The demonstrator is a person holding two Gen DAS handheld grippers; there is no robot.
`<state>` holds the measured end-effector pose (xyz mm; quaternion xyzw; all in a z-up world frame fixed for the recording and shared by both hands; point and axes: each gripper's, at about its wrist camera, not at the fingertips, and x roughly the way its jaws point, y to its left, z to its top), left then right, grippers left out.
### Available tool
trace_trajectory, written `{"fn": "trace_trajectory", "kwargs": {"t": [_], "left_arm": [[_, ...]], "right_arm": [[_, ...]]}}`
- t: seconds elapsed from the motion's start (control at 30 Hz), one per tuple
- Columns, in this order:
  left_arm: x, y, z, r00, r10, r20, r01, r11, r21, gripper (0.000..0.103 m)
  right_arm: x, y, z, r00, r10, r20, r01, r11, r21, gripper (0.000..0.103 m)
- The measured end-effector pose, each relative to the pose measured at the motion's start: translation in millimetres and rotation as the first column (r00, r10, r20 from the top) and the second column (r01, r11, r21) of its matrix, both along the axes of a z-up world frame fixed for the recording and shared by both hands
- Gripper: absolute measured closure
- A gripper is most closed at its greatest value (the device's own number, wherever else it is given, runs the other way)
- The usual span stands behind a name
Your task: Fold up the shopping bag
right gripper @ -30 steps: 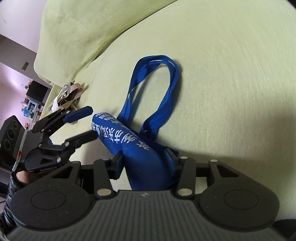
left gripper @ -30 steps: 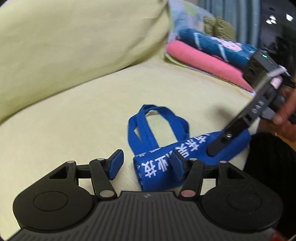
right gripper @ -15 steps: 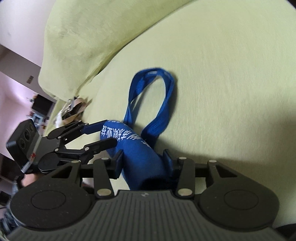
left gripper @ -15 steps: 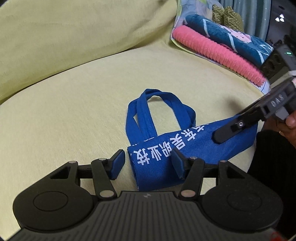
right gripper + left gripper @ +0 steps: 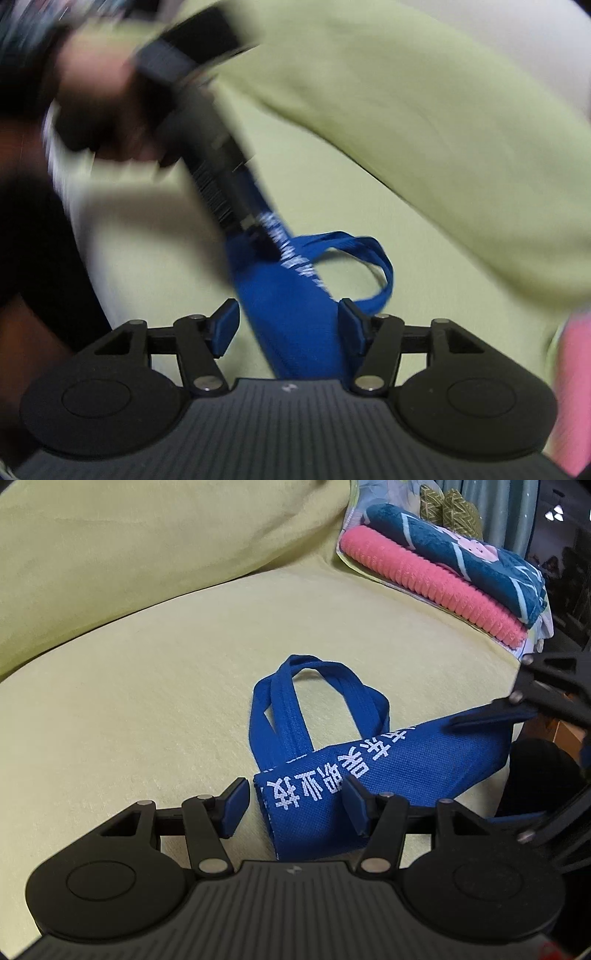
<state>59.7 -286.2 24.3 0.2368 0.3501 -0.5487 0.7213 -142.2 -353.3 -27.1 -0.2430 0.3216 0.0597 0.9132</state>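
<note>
A blue shopping bag (image 5: 388,768) with white lettering lies folded into a narrow band on a yellow-green sofa seat (image 5: 147,686). Its two handles (image 5: 291,705) loop away toward the backrest. My left gripper (image 5: 295,805) is open, with the bag's near end between its fingers. My right gripper (image 5: 286,325) is open, with the bag's other end (image 5: 291,310) between its fingers. It also shows at the right edge of the left wrist view (image 5: 517,709), one finger lying on the bag's far end. The right wrist view is blurred by motion.
The sofa backrest cushion (image 5: 147,542) rises behind the bag. A pink towel (image 5: 432,579) and a dark teal patterned one (image 5: 454,554) lie stacked at the far right of the seat. The person's hand on the left gripper (image 5: 110,107) fills the upper left of the right wrist view.
The right gripper has swung around sharply, so its view now looks along the bag from the other end. The left gripper has shifted slightly, still straddling the bag's near end.
</note>
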Motion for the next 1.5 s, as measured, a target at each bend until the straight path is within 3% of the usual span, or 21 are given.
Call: {"fn": "trace_trajectory", "kwargs": {"t": [0.13, 0.23, 0.37, 0.43, 0.53, 0.63, 0.67, 0.77, 0.83, 0.93, 1.03, 1.2, 1.3, 1.4, 1.43, 1.5], "left_arm": [[1.4, -1.6, 0.6, 1.0, -0.016, 0.001, 0.016, 1.0, 0.002, 0.044], [2.3, -4.1, 1.1, 0.999, -0.032, 0.008, 0.032, 0.999, 0.0, 0.044], [-8.0, -5.2, 11.3, 0.99, -0.095, 0.1, 0.095, 0.995, 0.005, 0.043], [-21.6, 0.1, 21.1, 0.969, -0.137, 0.205, 0.138, 0.99, 0.009, 0.044], [-39.7, 7.9, 28.1, 0.945, -0.223, 0.24, 0.229, 0.973, 0.005, 0.045], [-54.7, 2.0, 14.0, 0.903, -0.298, 0.309, 0.275, 0.954, 0.116, 0.044], [-54.4, 0.4, 11.1, 0.904, -0.293, 0.312, 0.27, 0.956, 0.116, 0.044], [-46.3, -1.1, 15.5, 0.937, -0.244, 0.25, 0.235, 0.97, 0.065, 0.042], [-48.7, 3.0, 21.0, 0.936, -0.265, 0.232, 0.254, 0.964, 0.077, 0.042], [-52.0, 11.9, 25.7, 0.939, -0.285, 0.193, 0.272, 0.958, 0.093, 0.042], [-43.3, 13.3, 30.6, 0.964, -0.215, 0.159, 0.21, 0.976, 0.048, 0.042], [-29.4, -2.7, 24.1, 0.985, -0.121, 0.119, 0.123, 0.992, -0.006, 0.042], [-23.5, -9.4, 16.4, 0.99, -0.102, 0.097, 0.104, 0.994, -0.013, 0.041], [-23.1, -15.8, 3.8, 0.987, -0.111, 0.116, 0.106, 0.993, 0.044, 0.048], [-22.7, -17.9, -1.8, 0.986, -0.108, 0.124, 0.101, 0.993, 0.061, 0.053], [-20.0, -20.9, -10.6, 0.989, -0.091, 0.121, 0.081, 0.994, 0.079, 0.054]], "right_arm": [[7.9, 18.7, -29.0, 0.998, 0.064, -0.02, -0.067, 0.953, -0.296, 0.047], [18.6, 17.3, -39.7, 0.996, 0.077, -0.048, -0.088, 0.932, -0.352, 0.048], [25.5, -2.5, -29.1, 0.995, 0.059, -0.08, -0.076, 0.97, -0.231, 0.052], [31.2, -11.5, -22.4, 0.993, 0.044, -0.108, -0.062, 0.983, -0.175, 0.054], [39.5, -22.9, -15.6, 0.988, 0.045, -0.147, -0.063, 0.991, -0.122, 0.055], [48.7, -36.8, -10.6, 0.983, 0.031, -0.183, -0.037, 0.999, -0.032, 0.055], [52.0, -42.7, -7.5, 0.98, 0.017, -0.2, -0.012, 1.0, 0.024, 0.055], [58.2, -56.4, -0.8, 0.968, -0.006, -0.249, 0.047, 0.986, 0.16, 0.057], [58.2, -59.3, 2.6, 0.956, 0.001, -0.292, 0.074, 0.967, 0.246, 0.059], [58.2, -64.6, 8.0, 0.925, 0.057, -0.377, 0.097, 0.921, 0.378, 0.059], [69.6, -80.3, 5.2, 0.89, 0.092, -0.446, 0.153, 0.862, 0.484, 0.059], [95.2, -129.7, -9.9, 0.833, 0.15, -0.532, 0.296, 0.692, 0.658, 0.062], [96.8, -152.4, -22.6, 0.829, 0.159, -0.536, 0.357, 0.587, 0.726, 0.065], [86.7, -168.3, -36.2, 0.841, 0.144, -0.522, 0.408, 0.466, 0.785, 0.066], [84.3, -169.3, -37.9, 0.843, 0.137, -0.52, 0.415, 0.449, 0.791, 0.066], [79.5, -171.2, -41.5, 0.848, 0.122, -0.517, 0.429, 0.416, 0.802, 0.066]]}}
